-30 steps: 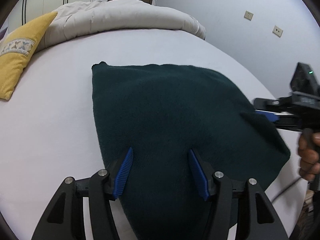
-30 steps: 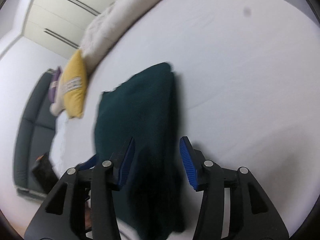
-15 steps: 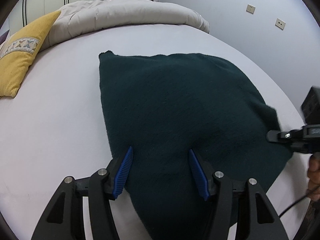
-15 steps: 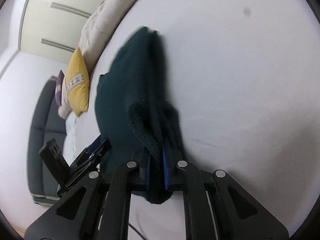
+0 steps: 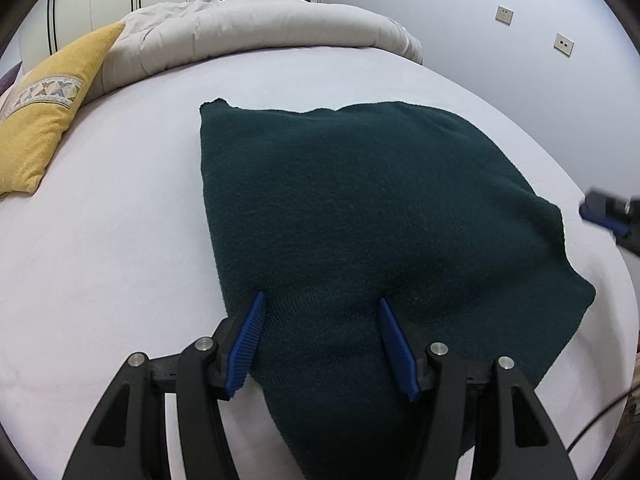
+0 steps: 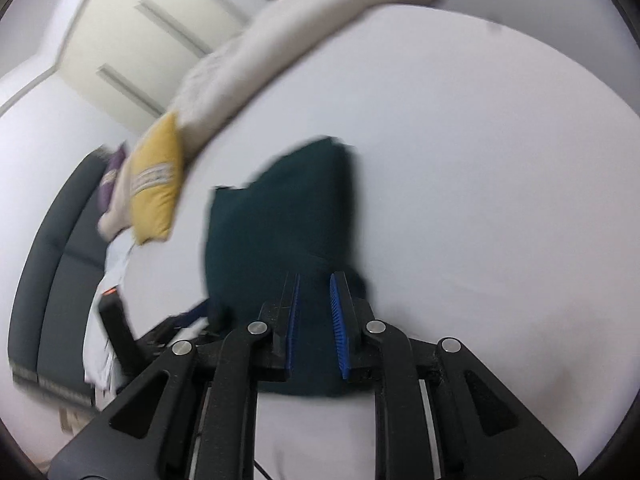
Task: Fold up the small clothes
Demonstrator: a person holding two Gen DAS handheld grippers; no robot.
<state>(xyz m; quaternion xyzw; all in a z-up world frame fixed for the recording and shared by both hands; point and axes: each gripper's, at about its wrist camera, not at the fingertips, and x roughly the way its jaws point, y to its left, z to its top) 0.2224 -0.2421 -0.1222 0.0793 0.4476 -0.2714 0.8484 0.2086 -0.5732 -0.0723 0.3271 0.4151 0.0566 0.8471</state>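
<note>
A dark green fleece garment (image 5: 360, 220) lies flat on the white bed (image 5: 112, 240). My left gripper (image 5: 320, 312) stands open over its near edge, and the blue pads (image 5: 250, 336) touch the fabric on either side of a wide strip. In the left wrist view my right gripper (image 5: 604, 216) shows at the far right, clear of the garment's right edge. In the blurred right wrist view the jaws of the right gripper (image 6: 315, 280) are opening a narrow gap. The garment (image 6: 280, 220) lies beyond them, and nothing is pinched between the pads.
A yellow cushion (image 5: 44, 120) lies at the far left of the bed, with a rolled beige duvet (image 5: 260, 28) along the far side. A dark sofa (image 6: 52, 264) stands beyond the bed's left edge. The wall with sockets (image 5: 504, 14) is on the right.
The right gripper closed on the garment's right edge, then let go and drew back to the right. That edge now lies spread on the bed. The left gripper kept still.
</note>
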